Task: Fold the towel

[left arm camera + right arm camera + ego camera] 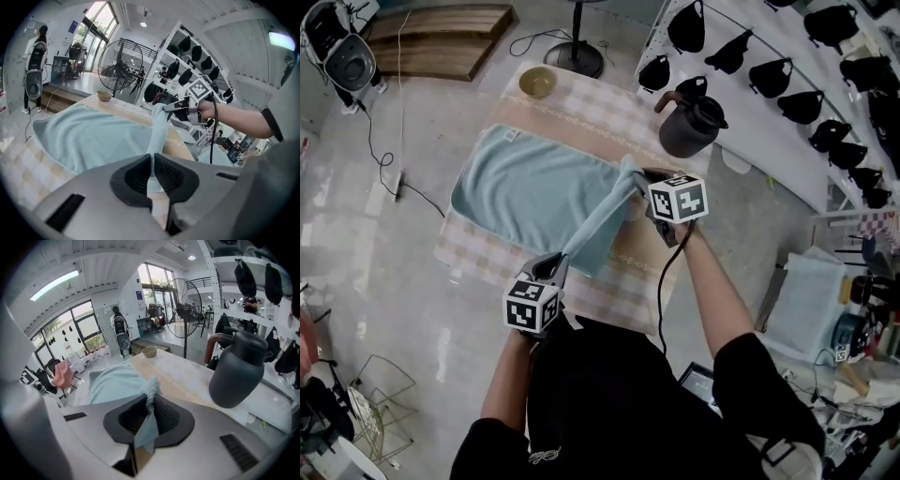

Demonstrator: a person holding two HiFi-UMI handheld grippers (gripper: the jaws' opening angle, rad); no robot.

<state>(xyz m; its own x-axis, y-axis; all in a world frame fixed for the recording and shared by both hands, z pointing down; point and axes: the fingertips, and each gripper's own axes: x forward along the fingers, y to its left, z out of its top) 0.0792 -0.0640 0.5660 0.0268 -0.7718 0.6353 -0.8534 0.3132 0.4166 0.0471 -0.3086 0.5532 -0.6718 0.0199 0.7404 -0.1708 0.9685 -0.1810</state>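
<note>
We see the pale blue towel (534, 192) at frame centre on the checked table (609, 112), long axis upper-left to lower-right; its lifted near edge stretches between left gripper (548, 270) and right gripper (649, 180), both clamped on it.

Pretty bright and even all round on my end. Head view is sharp, with pale glare on the shiny floor (356, 216) and only soft shadows. Both gripper views are heavy fisheye, with black corners and shelves (201, 65) bowing. Daylight pours through the windows (84, 328), a strip light (54, 284) blows out overhead, and the close-up stuff along the bottom edge goes soft.
</note>
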